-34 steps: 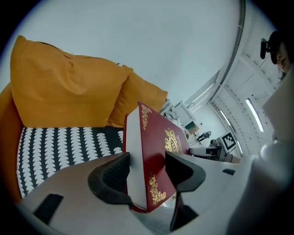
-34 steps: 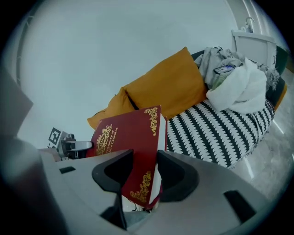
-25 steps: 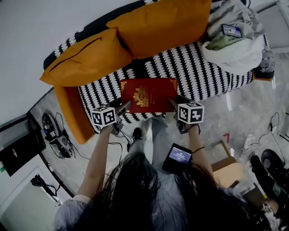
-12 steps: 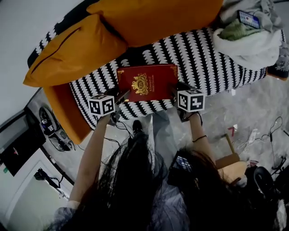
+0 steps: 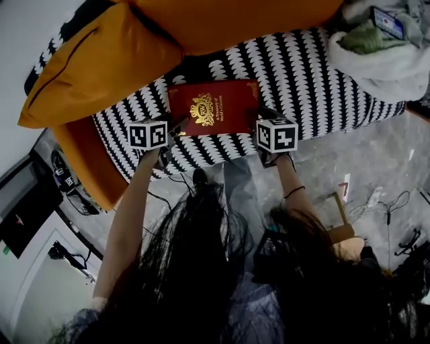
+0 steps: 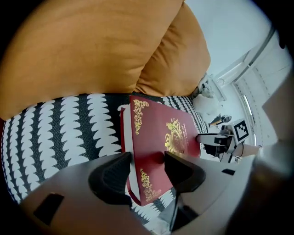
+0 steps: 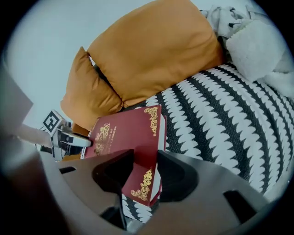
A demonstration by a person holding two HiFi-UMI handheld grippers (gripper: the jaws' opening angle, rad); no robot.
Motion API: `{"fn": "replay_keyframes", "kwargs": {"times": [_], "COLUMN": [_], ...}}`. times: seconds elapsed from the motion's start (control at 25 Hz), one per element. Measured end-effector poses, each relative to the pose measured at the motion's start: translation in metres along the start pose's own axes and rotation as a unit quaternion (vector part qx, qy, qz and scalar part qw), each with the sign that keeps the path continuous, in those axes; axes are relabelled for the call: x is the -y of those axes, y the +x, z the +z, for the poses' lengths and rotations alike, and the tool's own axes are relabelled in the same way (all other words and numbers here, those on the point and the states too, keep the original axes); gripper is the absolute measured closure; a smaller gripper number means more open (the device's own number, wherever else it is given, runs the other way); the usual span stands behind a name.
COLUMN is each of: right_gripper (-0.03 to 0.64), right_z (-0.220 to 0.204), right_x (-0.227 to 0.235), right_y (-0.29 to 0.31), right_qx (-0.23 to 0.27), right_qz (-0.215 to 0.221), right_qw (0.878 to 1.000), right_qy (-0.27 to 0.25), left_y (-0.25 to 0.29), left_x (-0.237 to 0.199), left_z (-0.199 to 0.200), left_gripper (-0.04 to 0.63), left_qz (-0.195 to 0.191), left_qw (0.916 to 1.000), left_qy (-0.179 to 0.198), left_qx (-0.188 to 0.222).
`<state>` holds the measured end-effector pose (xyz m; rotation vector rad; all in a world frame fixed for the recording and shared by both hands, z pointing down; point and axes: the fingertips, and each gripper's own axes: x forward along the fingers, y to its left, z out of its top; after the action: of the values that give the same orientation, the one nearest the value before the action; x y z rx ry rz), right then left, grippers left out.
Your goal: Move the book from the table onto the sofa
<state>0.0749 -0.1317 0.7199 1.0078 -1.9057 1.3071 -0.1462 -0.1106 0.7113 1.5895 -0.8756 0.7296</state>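
A dark red book with a gold crest lies flat between my two grippers, low over the black-and-white patterned sofa seat. My left gripper is shut on the book's near left corner, with its jaws above and below the cover. At the near right corner my right gripper is shut on the book the same way. Whether the book rests on the seat I cannot tell. The left gripper and the right gripper each see the other across the book.
Two orange cushions lean against the sofa back just behind the book. A heap of pale blankets with a phone on top fills the sofa's right end. Cables lie on the floor at the right.
Both grippers have carried the book downward and further in over the sofa seat, closer to the cushions. The grip on both corners is unchanged.
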Motion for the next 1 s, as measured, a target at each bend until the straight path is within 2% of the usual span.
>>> {"fn": "replay_keyframes", "kwargs": {"times": [0.12,0.48,0.64,0.76,0.88,1.0], "right_gripper": [0.443,0.443,0.443,0.443,0.443,0.443], "right_z": [-0.002,-0.004,-0.005,-0.002,0.005,0.012], "right_x": [0.002,0.001,-0.002,-0.006,-0.015,-0.030], "right_y": [0.006,-0.001,-0.011,-0.026,-0.042,-0.059], "right_qx": [0.002,0.046,0.055,0.066,0.081,0.097], "right_qz": [0.000,0.007,-0.015,-0.022,-0.023,-0.031], "right_qw": [1.000,0.998,0.997,0.997,0.996,0.995], "right_qy": [0.011,0.043,0.047,0.043,0.030,0.003], "left_y": [0.007,0.000,-0.011,-0.027,-0.040,-0.053], "left_x": [-0.005,-0.003,-0.002,0.006,0.025,0.051], "left_z": [-0.004,-0.007,-0.013,0.000,0.006,0.003], "left_gripper": [0.353,0.348,0.348,0.348,0.348,0.350], "left_qz": [0.002,-0.001,-0.002,0.006,-0.023,-0.047], "left_qw": [0.9997,0.9990,0.9997,0.9983,0.9957,0.9898], "left_qy": [-0.023,-0.025,0.011,0.046,0.068,0.120], "left_qx": [0.010,0.037,0.021,0.034,0.059,0.060]}}
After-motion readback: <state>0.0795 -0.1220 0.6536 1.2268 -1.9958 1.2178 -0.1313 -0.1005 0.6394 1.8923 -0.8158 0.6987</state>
